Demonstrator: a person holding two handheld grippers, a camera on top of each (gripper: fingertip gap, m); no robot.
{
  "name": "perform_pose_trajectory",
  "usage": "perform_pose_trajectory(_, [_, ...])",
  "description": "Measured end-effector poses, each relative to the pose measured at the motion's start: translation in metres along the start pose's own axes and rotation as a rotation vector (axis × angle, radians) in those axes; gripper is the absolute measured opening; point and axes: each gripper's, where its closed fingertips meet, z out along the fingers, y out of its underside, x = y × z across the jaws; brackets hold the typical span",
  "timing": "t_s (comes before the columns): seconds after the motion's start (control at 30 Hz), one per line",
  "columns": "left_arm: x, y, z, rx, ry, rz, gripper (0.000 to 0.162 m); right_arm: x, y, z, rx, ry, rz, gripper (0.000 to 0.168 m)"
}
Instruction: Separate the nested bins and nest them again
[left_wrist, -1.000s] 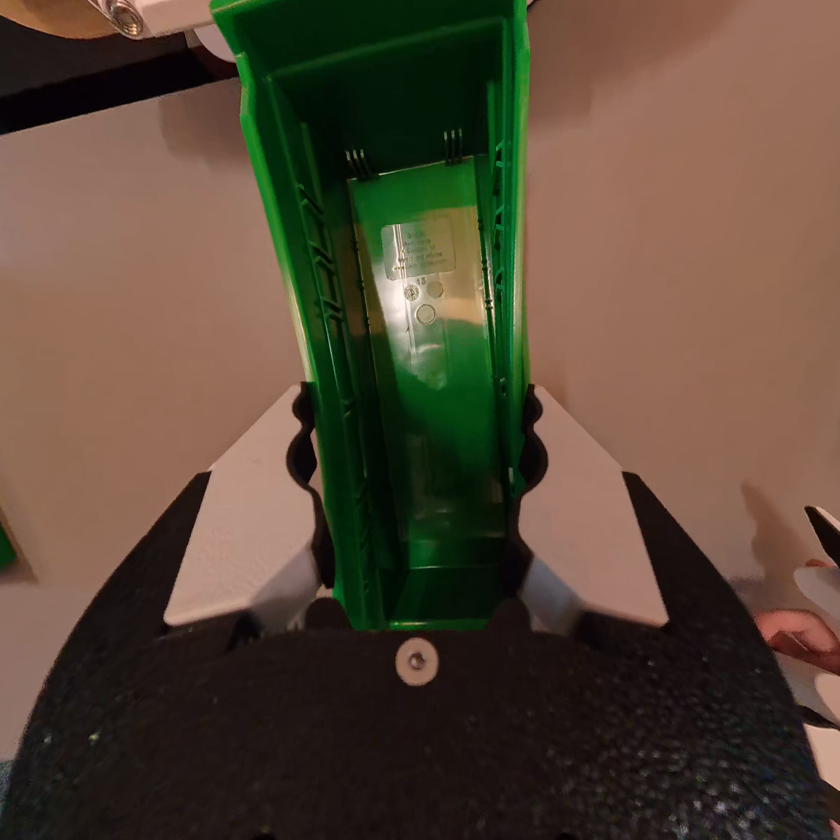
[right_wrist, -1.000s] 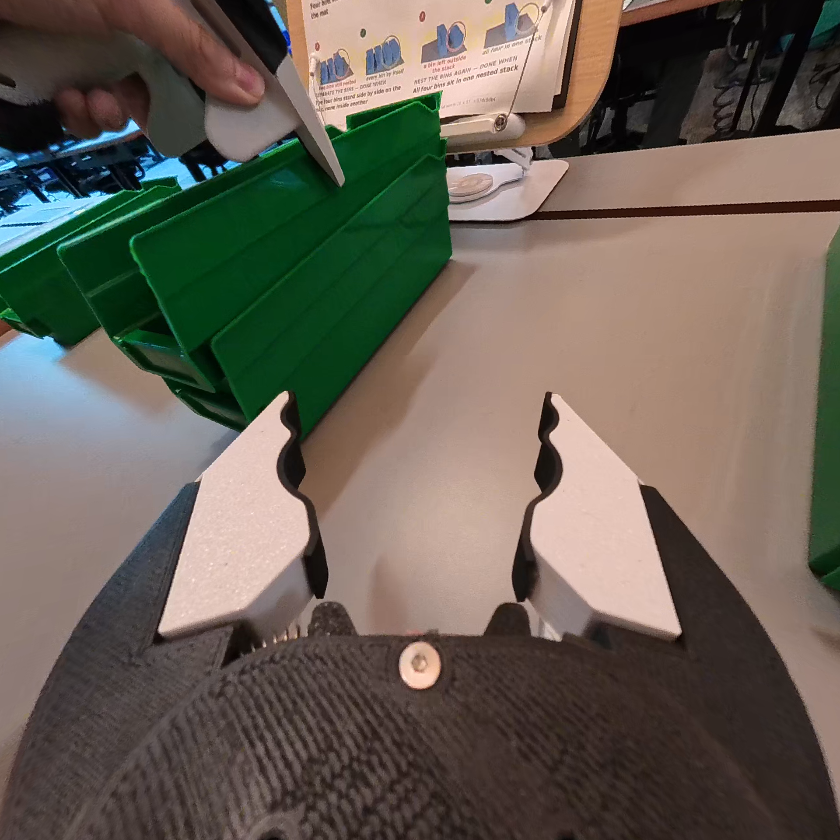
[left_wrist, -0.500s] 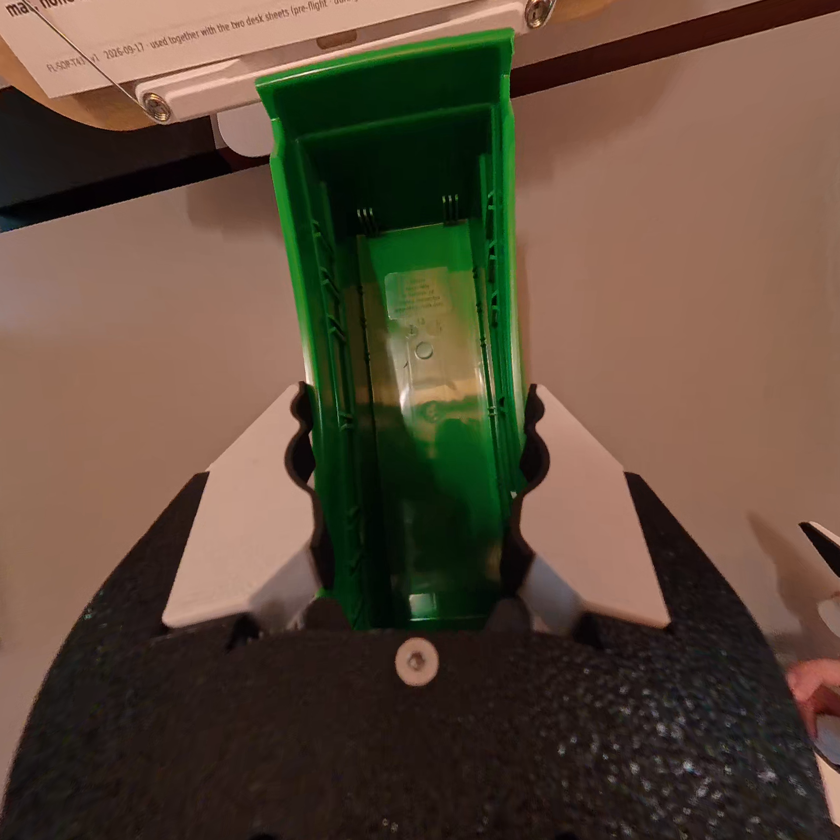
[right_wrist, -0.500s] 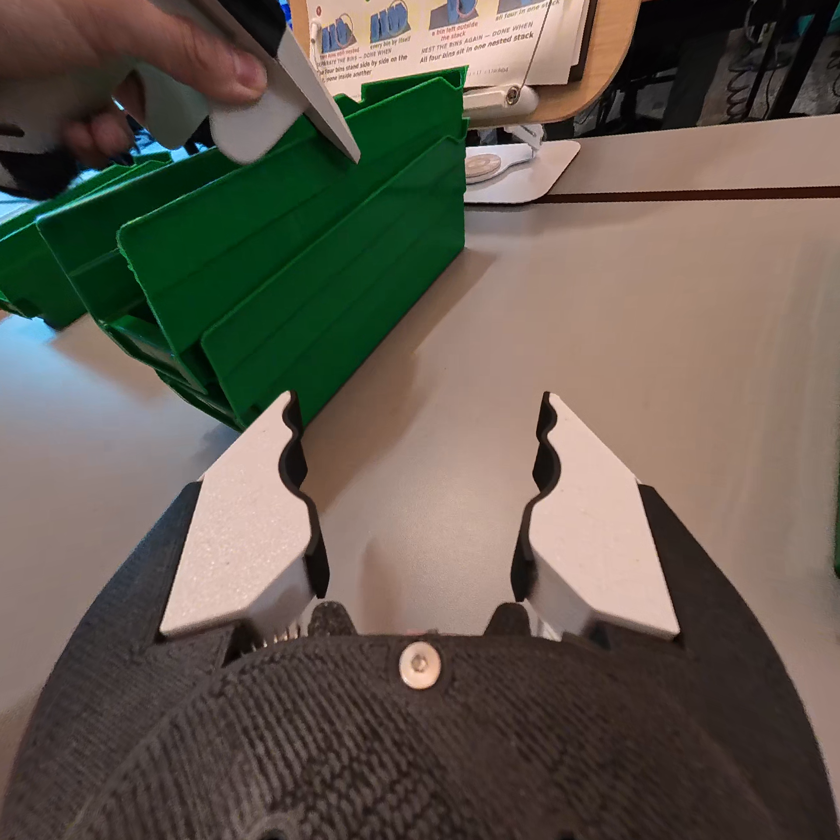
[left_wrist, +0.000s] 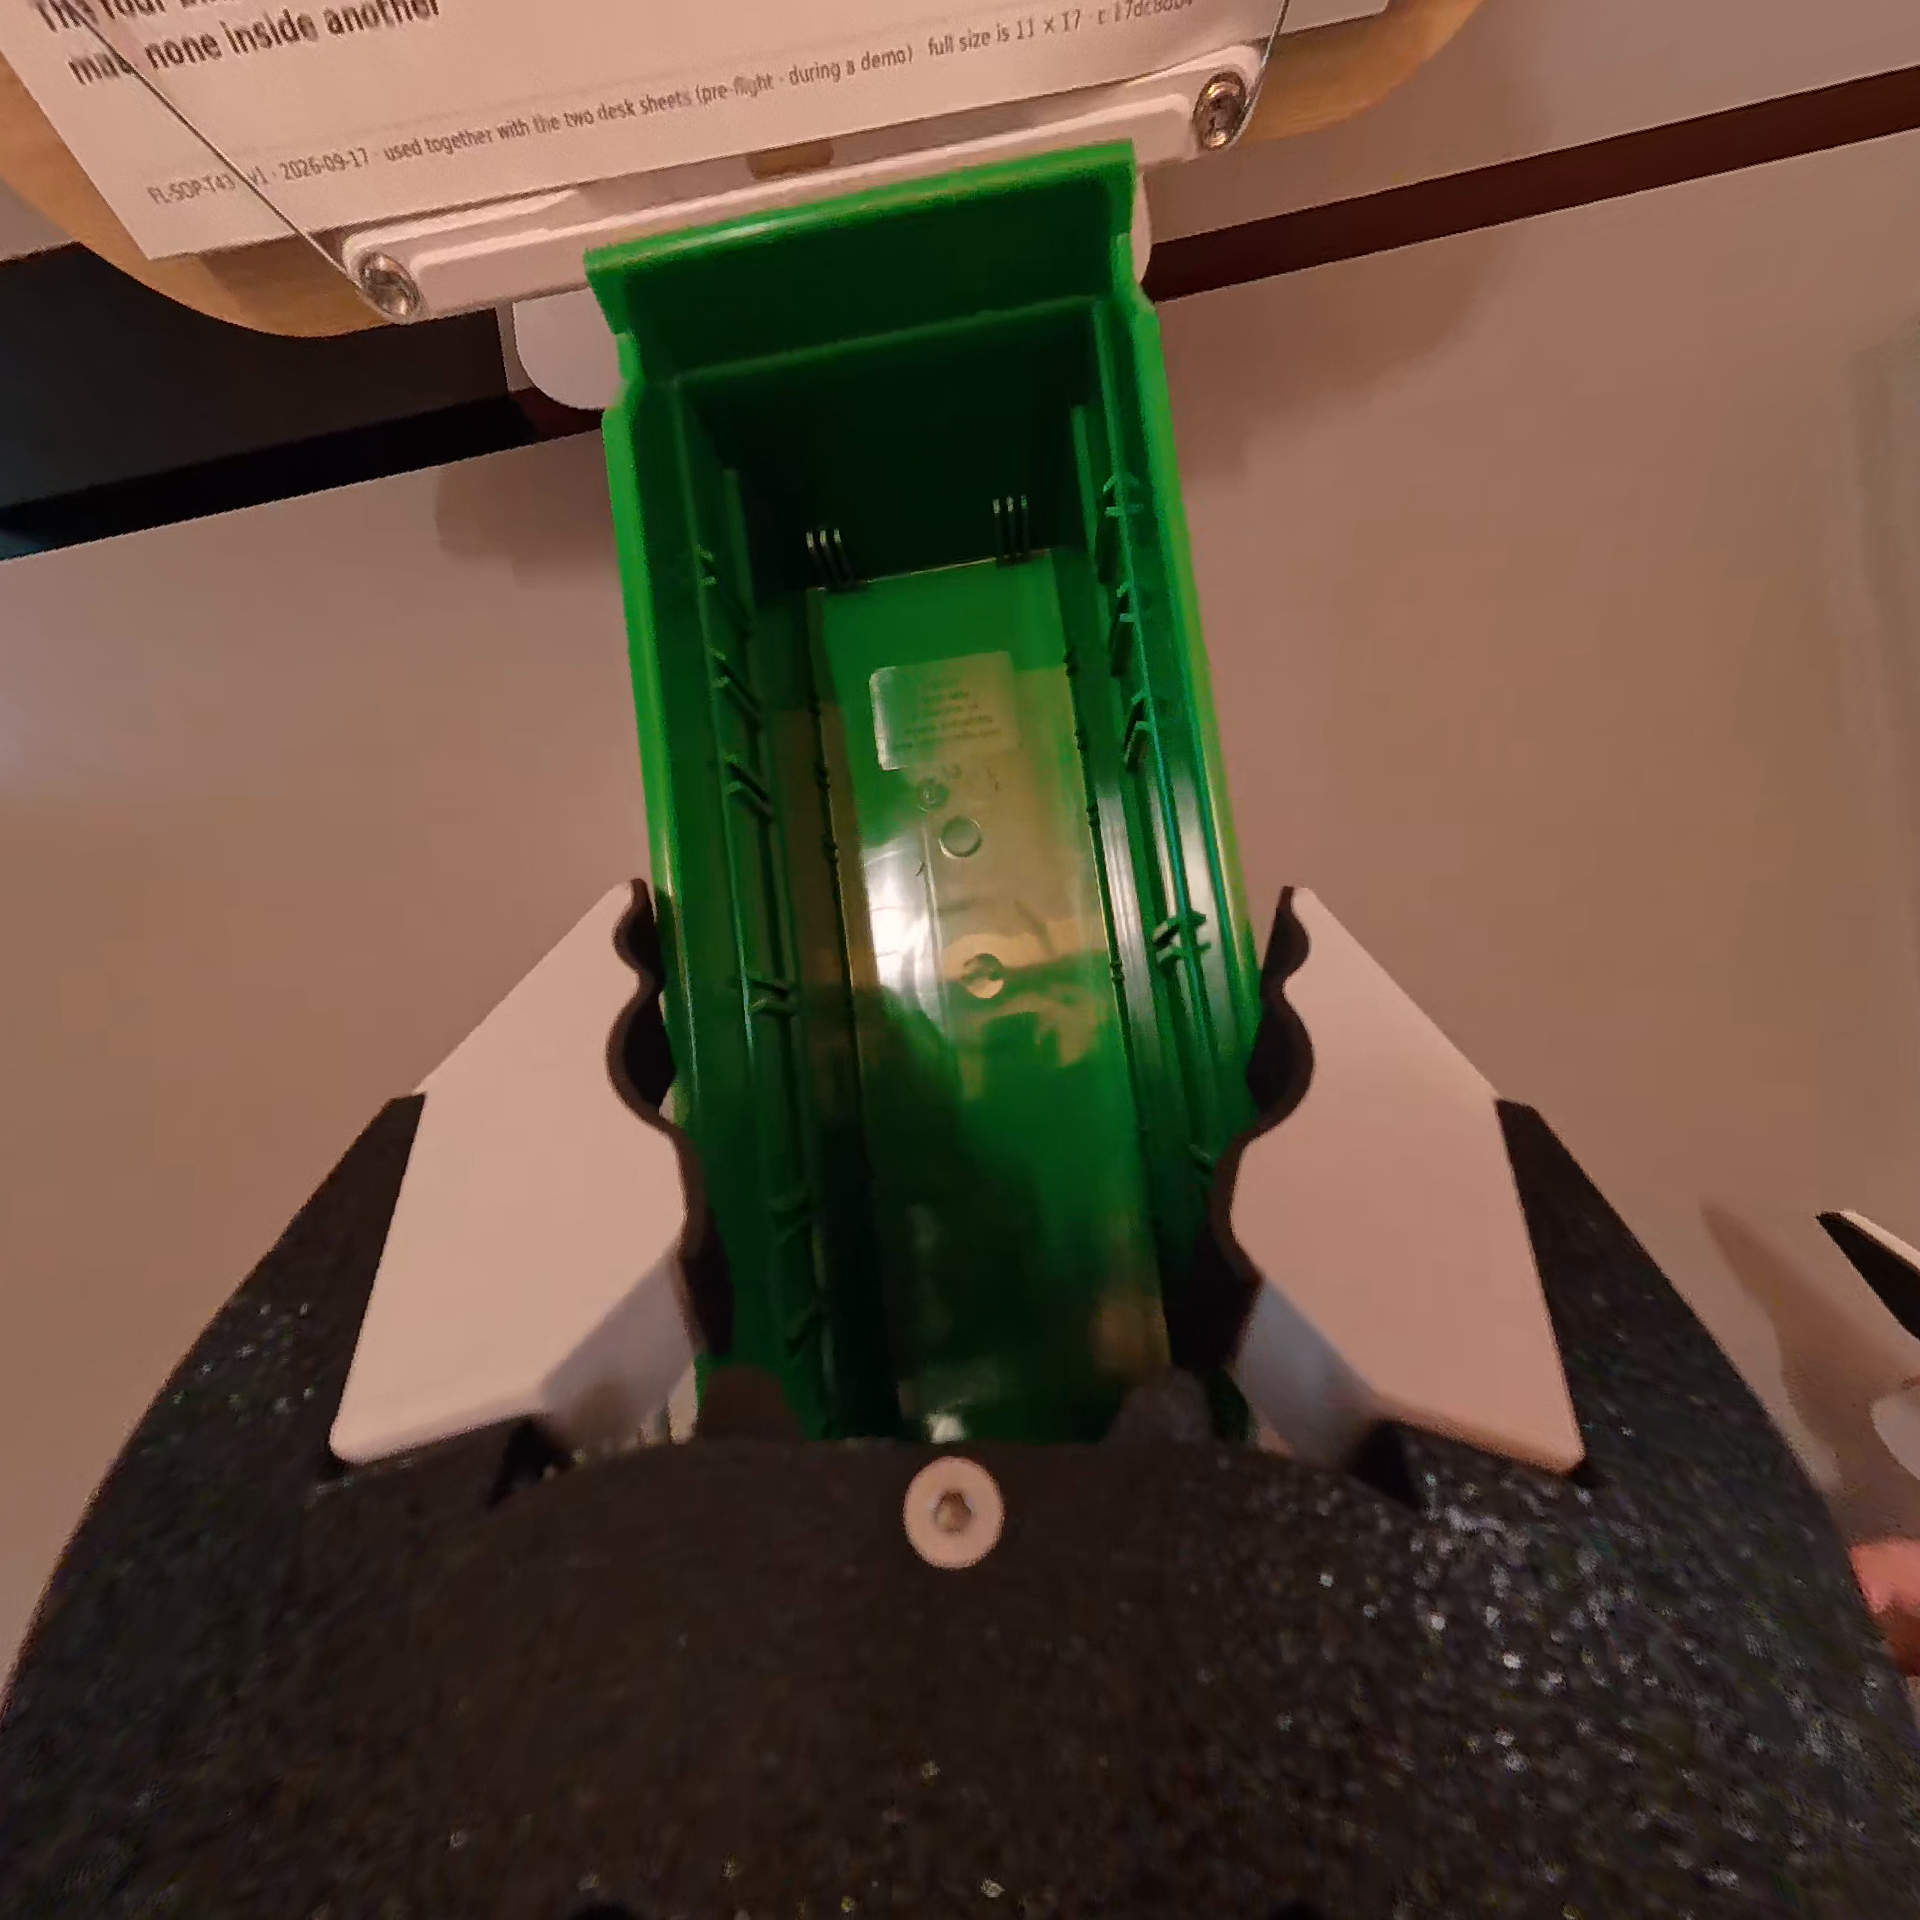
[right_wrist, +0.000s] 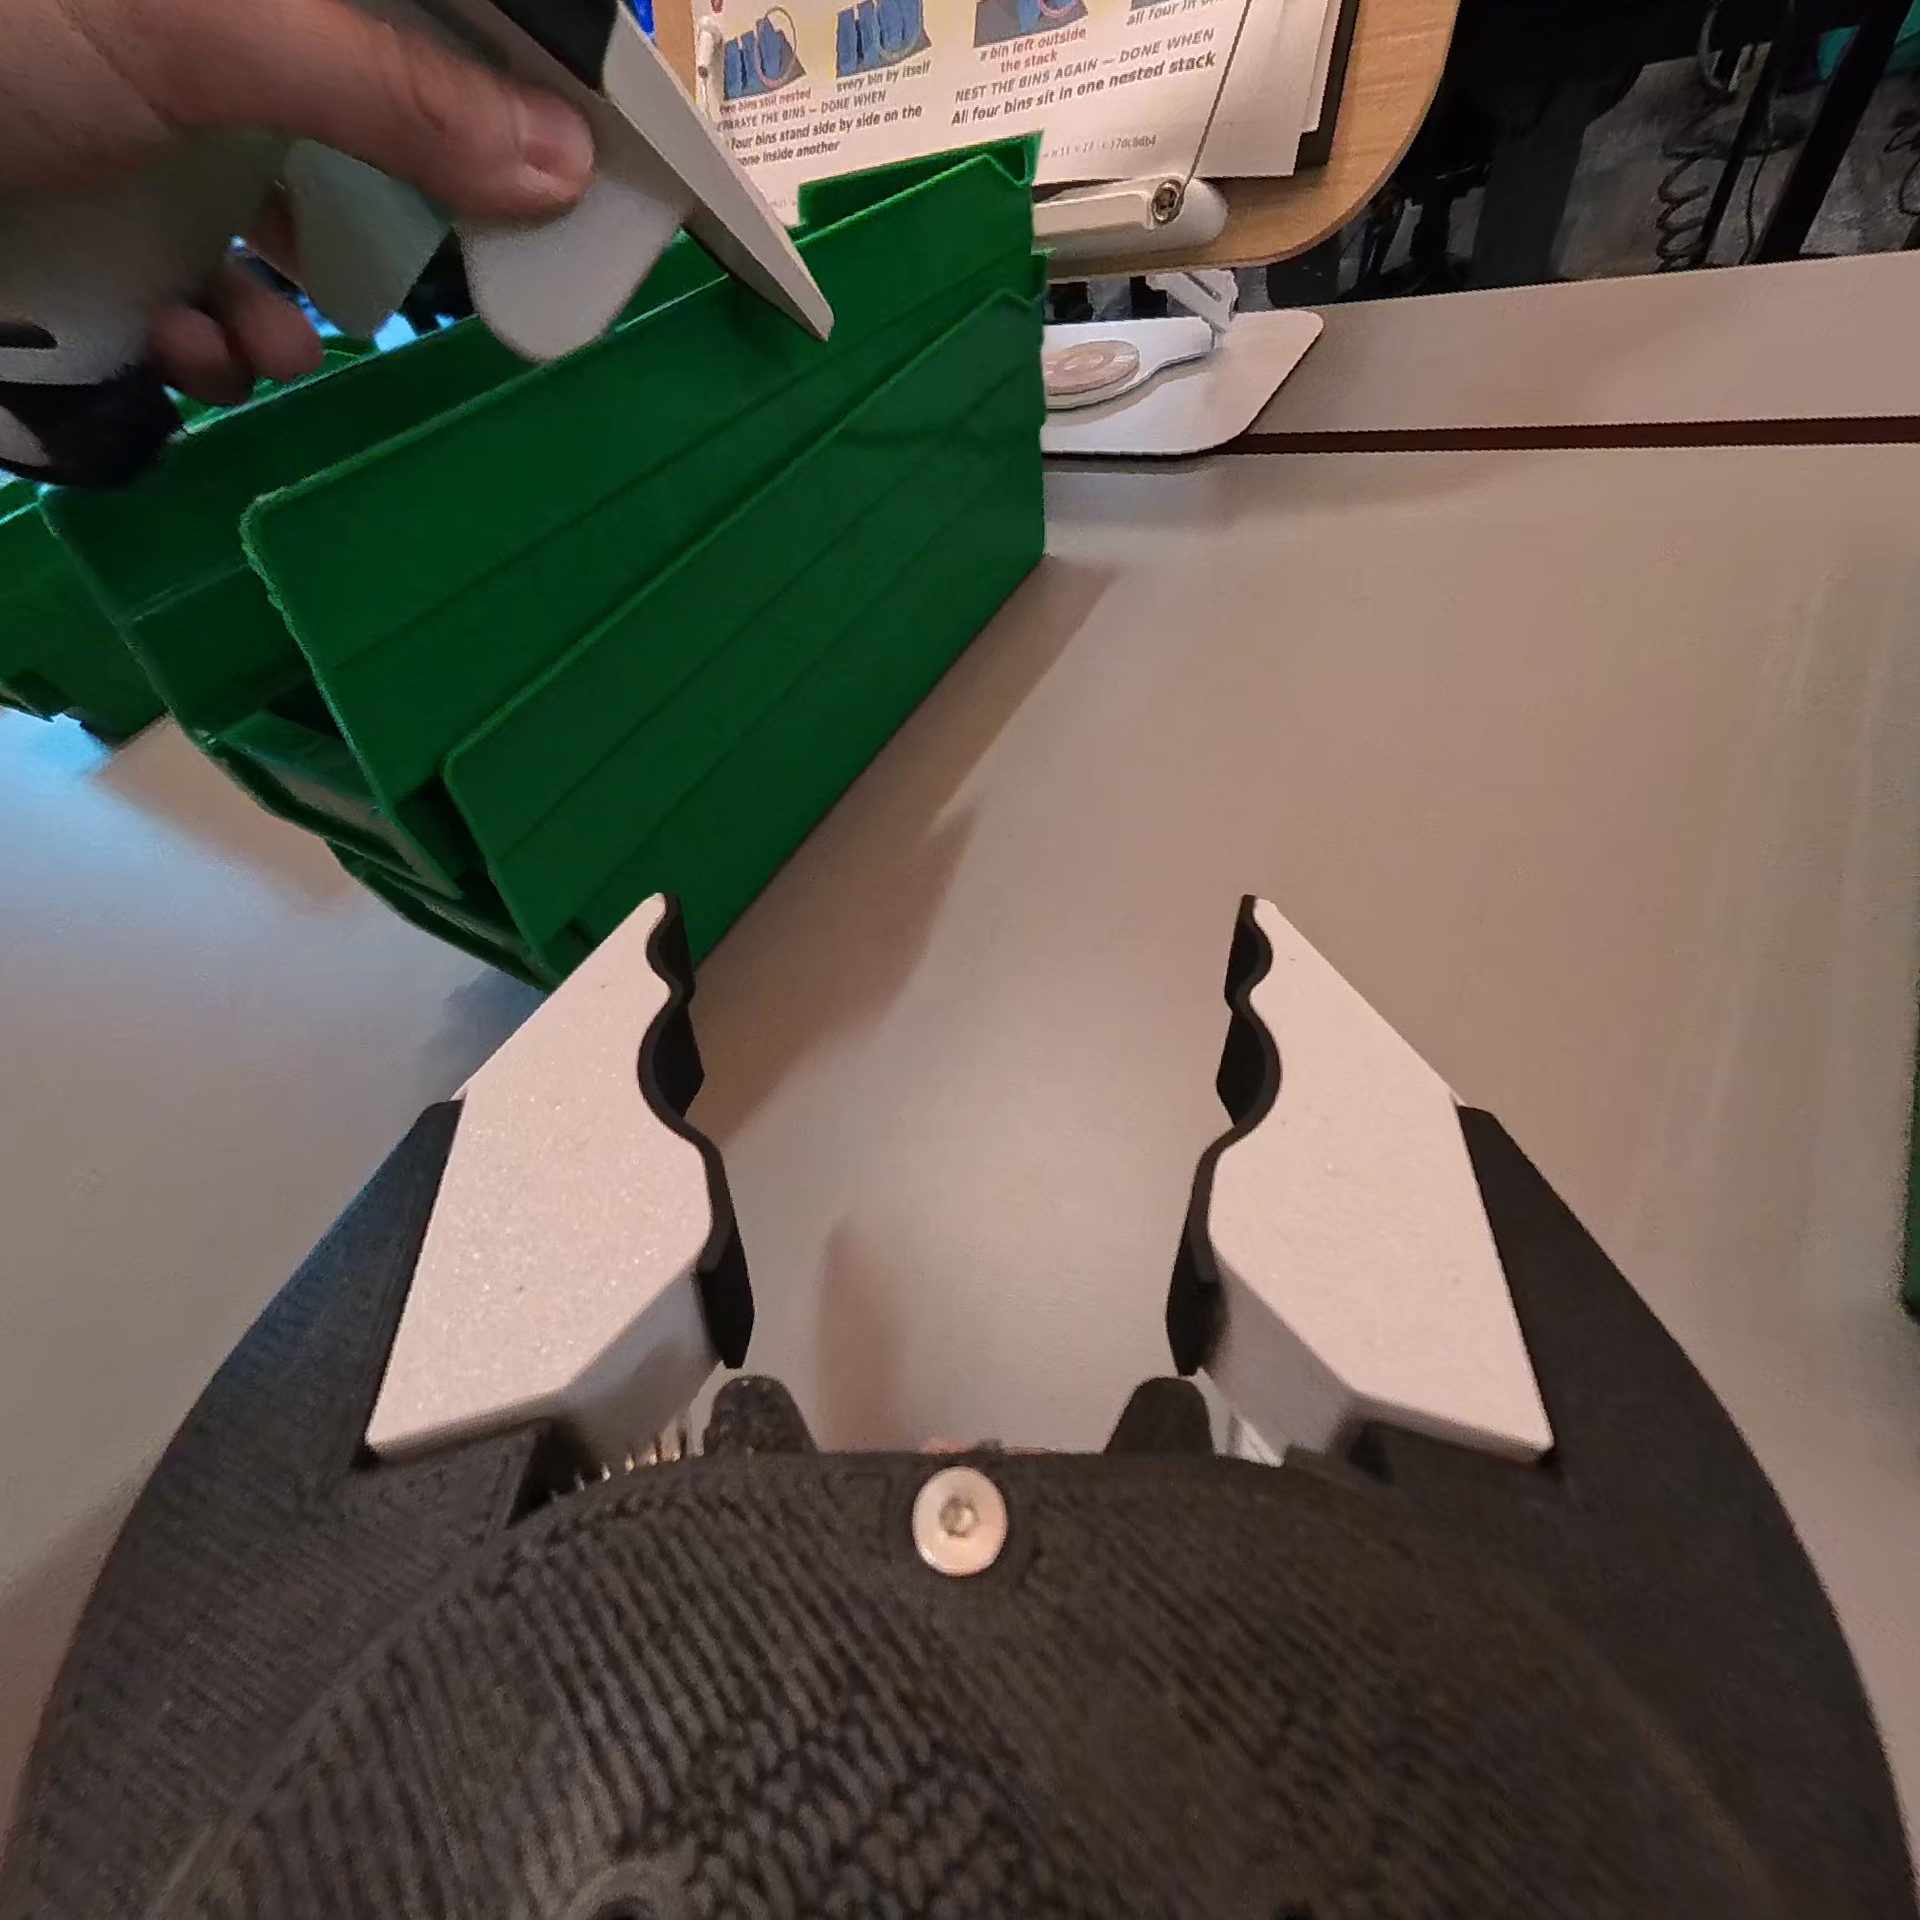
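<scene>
We are clamping the left gripper (left_wrist: 956, 1049) across the top green bin (left_wrist: 935, 831), nesting or lifting it; the right gripper (right_wrist: 961, 1049), gaping empty at six o'clock, should brace the stack (right_wrist: 727, 644).

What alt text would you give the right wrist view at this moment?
The right gripper hovers open and empty over a grey table. Ahead to the left, the left gripper, held in a person's hand, grips the top green bin of a nested stack, with an instruction sheet on a stand behind.
</scene>
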Motion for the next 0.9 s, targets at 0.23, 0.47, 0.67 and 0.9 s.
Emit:
perform_pose_trajectory(0.23, [0.005, -0.017, -0.036, 0.088, 0.024, 0.111, 0.115, 0.004, 0.002, 0.000, -0.004, 0.002, 0.014, 0.102])
perform_pose_trajectory(0.47, [-0.001, 0.018, -0.030, -0.157, 0.035, 0.060, 0.124, -0.001, 0.005, 0.004, -0.017, -0.014, 0.017, 0.102])
perform_pose_trajectory(0.67, [0.007, 0.043, -0.017, -0.293, 0.097, 0.031, 0.125, -0.003, 0.005, 0.004, -0.015, -0.019, 0.010, 0.102])
perform_pose_trajectory(0.9, [0.007, 0.037, -0.020, -0.235, 0.109, 0.045, 0.101, -0.001, 0.002, 0.001, -0.007, -0.016, 0.016, 0.101])
